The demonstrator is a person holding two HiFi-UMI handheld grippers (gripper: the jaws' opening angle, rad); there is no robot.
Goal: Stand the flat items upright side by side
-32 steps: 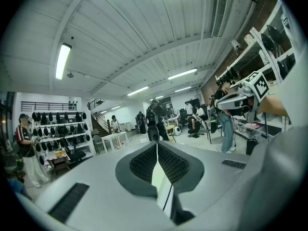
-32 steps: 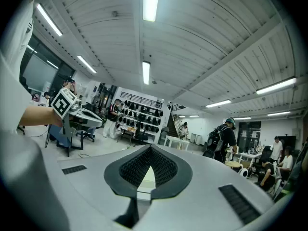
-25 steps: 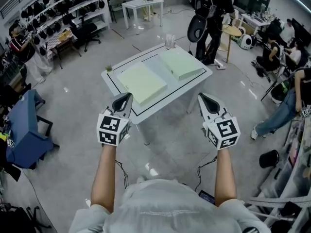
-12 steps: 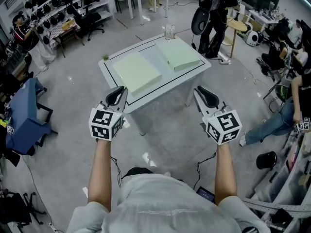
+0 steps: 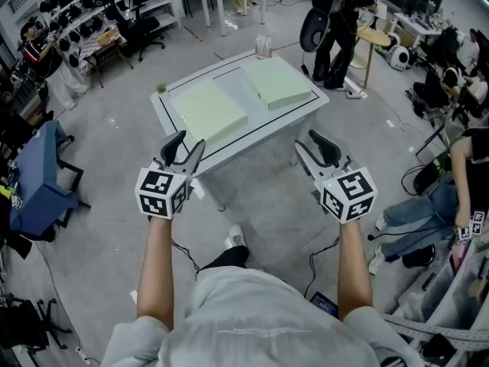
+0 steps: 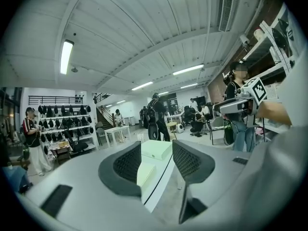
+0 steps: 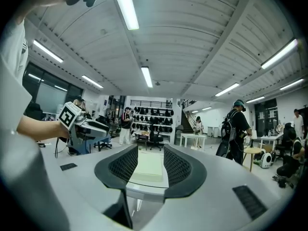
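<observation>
The only print in sight was the black-and-white square pattern on the marker cube (image 5: 160,193) of your left gripper (image 5: 186,144) and on the matching cube (image 5: 349,195) of your right gripper (image 5: 309,142). Nothing on the task's things was large enough to read.

Both pale green flat items lay flat on the white surface (image 5: 229,75), inside its black border line and apart from each other. The left flat item (image 5: 208,113) sat towards the surface's near left corner. The right flat item (image 5: 279,85) sat towards its far right side.

You held both grippers short of the surface's near edge, pointing roughly level towards it. In the head view the left one overlapped the near left corner, and the right one hung off the near right side.

The left gripper's jaws had just been opening and stood parted with nothing between the pads. In the left gripper view, both items showed through the gap, well beyond the jaw tips.

The right gripper's jaws had also just been opening and were released and empty. In the right gripper view, a flat item and the surface's edge showed between them, out of reach of the pads.

A small clear container (image 5: 263,46) stood at the surface's far corner.
</observation>
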